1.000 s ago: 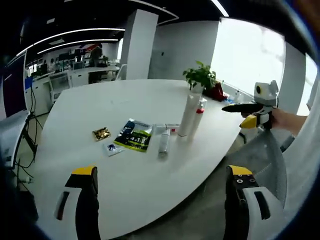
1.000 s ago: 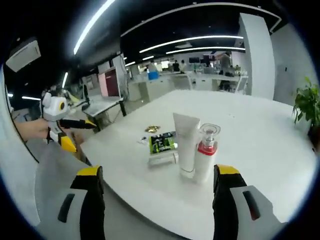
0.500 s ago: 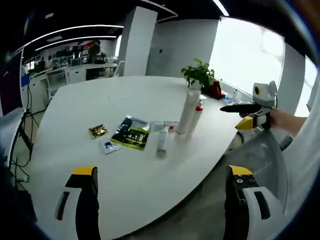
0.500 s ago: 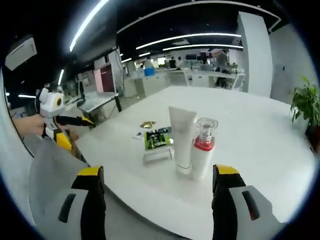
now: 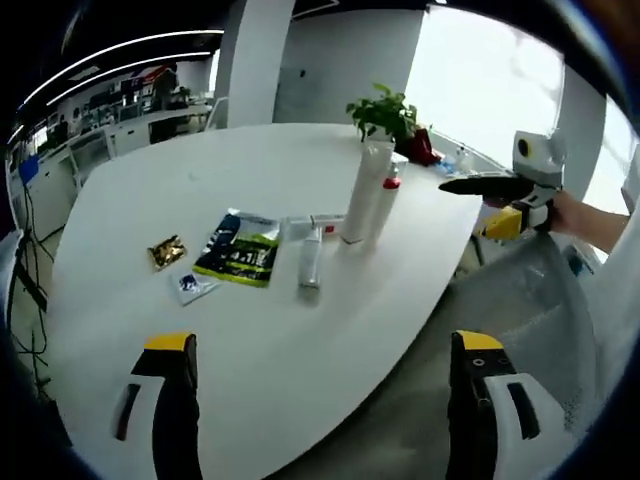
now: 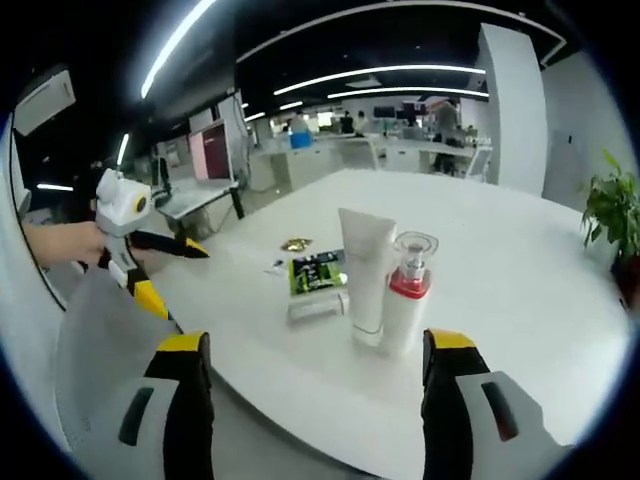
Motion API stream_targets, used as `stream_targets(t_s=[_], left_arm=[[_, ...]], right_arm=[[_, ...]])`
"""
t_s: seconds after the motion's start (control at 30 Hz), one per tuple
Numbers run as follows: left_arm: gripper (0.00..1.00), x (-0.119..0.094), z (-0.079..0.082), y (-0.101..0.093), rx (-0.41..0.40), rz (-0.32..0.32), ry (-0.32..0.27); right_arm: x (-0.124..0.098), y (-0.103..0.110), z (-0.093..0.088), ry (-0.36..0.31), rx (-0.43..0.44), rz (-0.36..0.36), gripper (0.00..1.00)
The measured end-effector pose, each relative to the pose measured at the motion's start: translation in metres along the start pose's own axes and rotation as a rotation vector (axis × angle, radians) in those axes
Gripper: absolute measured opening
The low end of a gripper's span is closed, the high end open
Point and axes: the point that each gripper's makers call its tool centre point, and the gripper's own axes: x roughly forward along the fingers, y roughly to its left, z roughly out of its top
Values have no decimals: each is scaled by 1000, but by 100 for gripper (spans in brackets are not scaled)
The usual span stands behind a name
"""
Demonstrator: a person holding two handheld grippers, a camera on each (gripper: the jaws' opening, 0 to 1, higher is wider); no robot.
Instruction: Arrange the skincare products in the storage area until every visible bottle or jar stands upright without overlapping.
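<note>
While both grippers (image 5: 315, 400) (image 6: 312, 400) hang spread and empty, tube (image 6: 366, 275) and pump bottle (image 6: 405, 305) stand near the table (image 6: 520, 300) edge; one small bottle (image 6: 318, 307) lies flat, unrighted.

Ceiling light strips (image 6: 380, 75) are glowing over distant desks (image 6: 400, 155), while a bright window (image 5: 490, 90) is lighting the white table (image 5: 300, 340) and potted plant (image 5: 382, 112).
</note>
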Motion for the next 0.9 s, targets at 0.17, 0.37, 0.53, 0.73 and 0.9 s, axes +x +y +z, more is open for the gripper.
stream_targets(t_s=[0.17,0.37,0.53,0.73,0.9], left_arm=[[96,22,-8,10,28,-9,62],[95,36,-7,10,-3,-28,93],[94,40,-4,6,15,-34,120],[93,52,1,3,35,-44,139],[92,65,8,-1,57,-45,154]], right_arm=[[-1,-1,1,-6,0,-5,87],[-1,-3,2,-11,3,-13,87],[-2,-2,2,-8,-4,-16,87],[-2,-2,2,-5,-6,-15,86],[-3,-2,2,-4,-9,-14,86]])
